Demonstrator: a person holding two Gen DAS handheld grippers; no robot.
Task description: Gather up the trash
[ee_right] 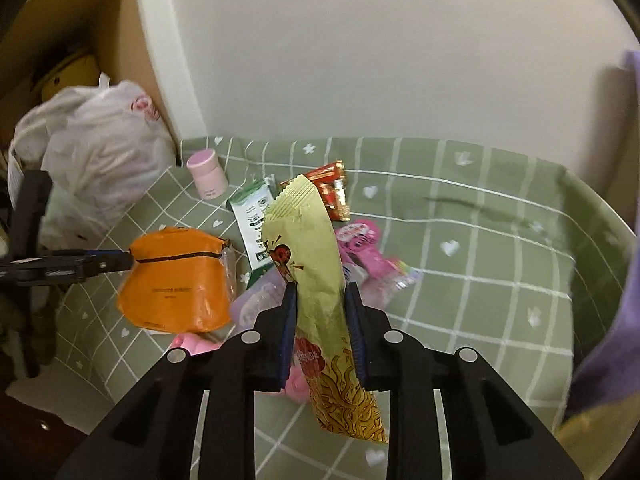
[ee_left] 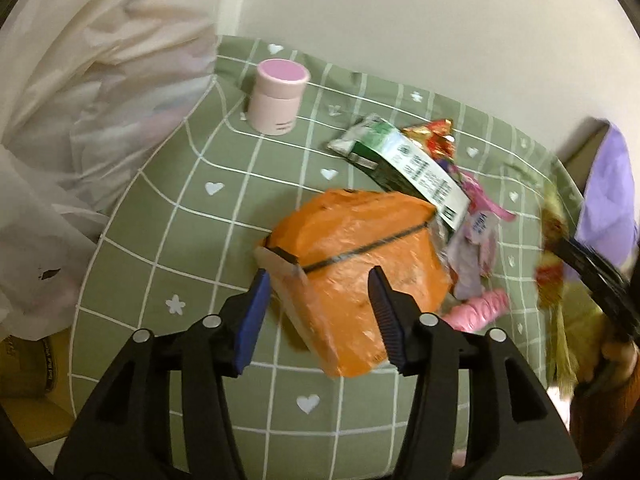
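Note:
An orange packet (ee_left: 360, 252) (ee_right: 176, 280) lies on the green checked tablecloth (ee_left: 160, 240). My left gripper (ee_left: 319, 272) stands open over its near corner, with the packet between the blue pads and no clear press on it. In the right wrist view one left fingertip sits at the packet's left edge. My right gripper (ee_right: 320, 286) is shut on a yellow-gold snack wrapper (ee_right: 312, 240), which stands up between the pads above the table. In the left wrist view that wrapper (ee_left: 556, 280) shows blurred at the right edge.
A green-white packet (ee_right: 252, 216), a red-gold wrapper (ee_right: 334, 188) and pink wrappers (ee_right: 360, 240) lie in a heap behind the orange packet. A pink jar (ee_left: 278, 96) stands at the back left. A white plastic bag (ee_left: 80, 100) hangs left; purple cloth (ee_right: 616, 280) is right.

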